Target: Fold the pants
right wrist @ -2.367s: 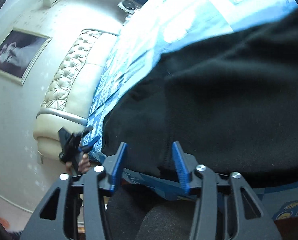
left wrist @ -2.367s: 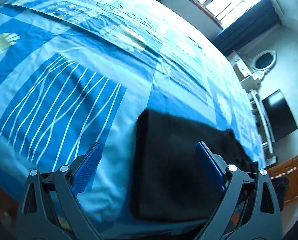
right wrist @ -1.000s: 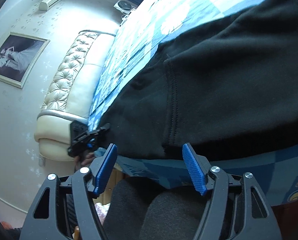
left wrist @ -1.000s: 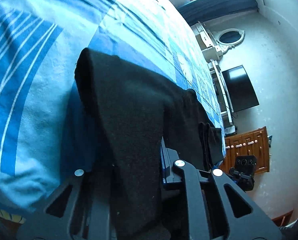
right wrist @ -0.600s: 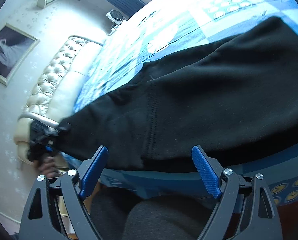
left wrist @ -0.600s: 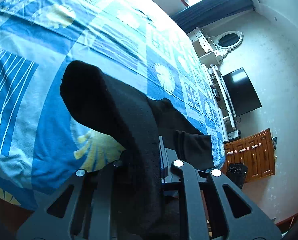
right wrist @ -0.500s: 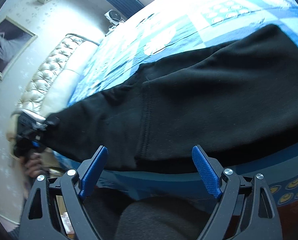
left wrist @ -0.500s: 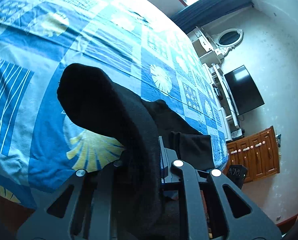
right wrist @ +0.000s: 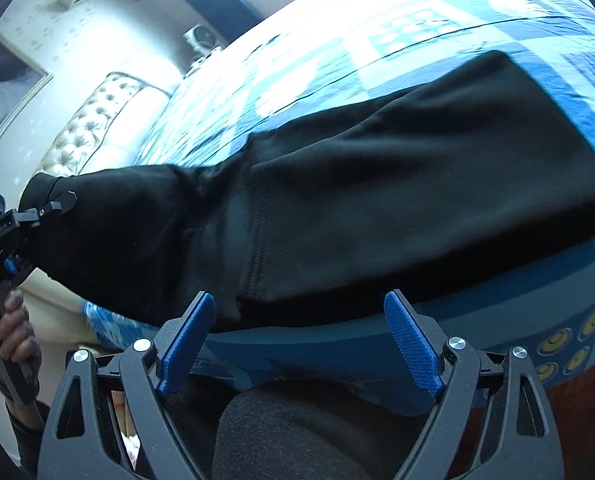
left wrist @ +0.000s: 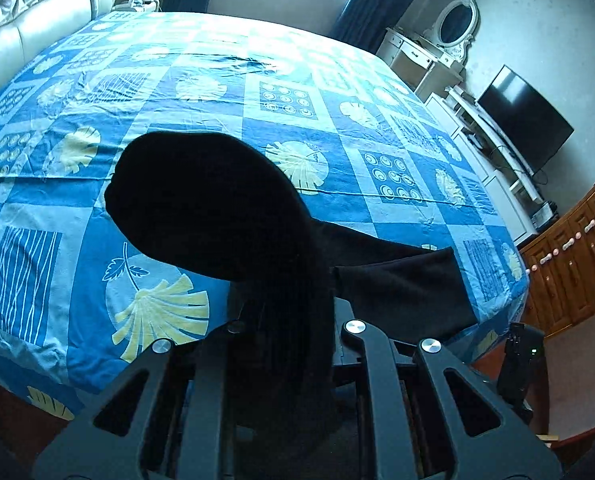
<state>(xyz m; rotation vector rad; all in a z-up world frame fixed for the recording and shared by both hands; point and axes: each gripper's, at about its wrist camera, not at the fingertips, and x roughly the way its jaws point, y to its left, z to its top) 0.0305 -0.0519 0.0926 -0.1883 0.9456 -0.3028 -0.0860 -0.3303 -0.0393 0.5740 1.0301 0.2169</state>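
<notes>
Black pants [right wrist: 377, 208] are spread on the blue patterned bed [left wrist: 337, 120], one end lifted, clamped in the left claw [left wrist: 289, 320]. Right claw [right wrist: 297, 336] is spread wide, grasping nothing. Lettering on the left claw is unreadable.

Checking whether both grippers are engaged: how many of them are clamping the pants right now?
1. The left gripper is shut on one end of the black pants, lifting it off the bed. The right gripper hangs open at the near edge, gripping nothing.
</notes>
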